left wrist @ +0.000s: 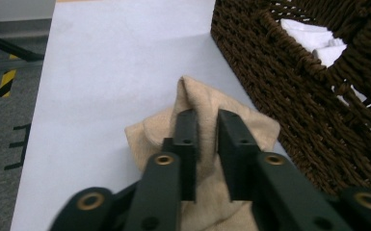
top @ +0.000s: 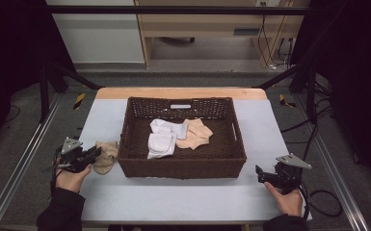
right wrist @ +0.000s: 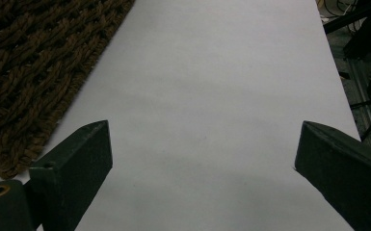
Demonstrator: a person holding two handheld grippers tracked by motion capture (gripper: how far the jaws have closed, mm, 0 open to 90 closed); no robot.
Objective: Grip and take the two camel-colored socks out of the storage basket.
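A beige sock (top: 107, 155) lies on the table against the left outer wall of a dark wicker basket (top: 183, 168). My left gripper (top: 96, 152) is shut on the beige sock (left wrist: 207, 144), a fold of cloth pinched between its jaws; the gripper's tip (left wrist: 207, 118) is near the basket wall (left wrist: 289, 86). Inside the basket lie white socks (top: 164, 139) and a beige sock (top: 196, 134). My right gripper (top: 260, 174) rests near the table's right front, open, with only bare table between its jaws (right wrist: 202, 130).
The table (top: 183, 197) is covered in pale blue-grey cloth, with a wooden strip at the far edge. Metal rails run along both sides (top: 19, 159). Cables lie on the floor at right (top: 325, 202). The basket corner (right wrist: 24, 82) sits left of my right gripper.
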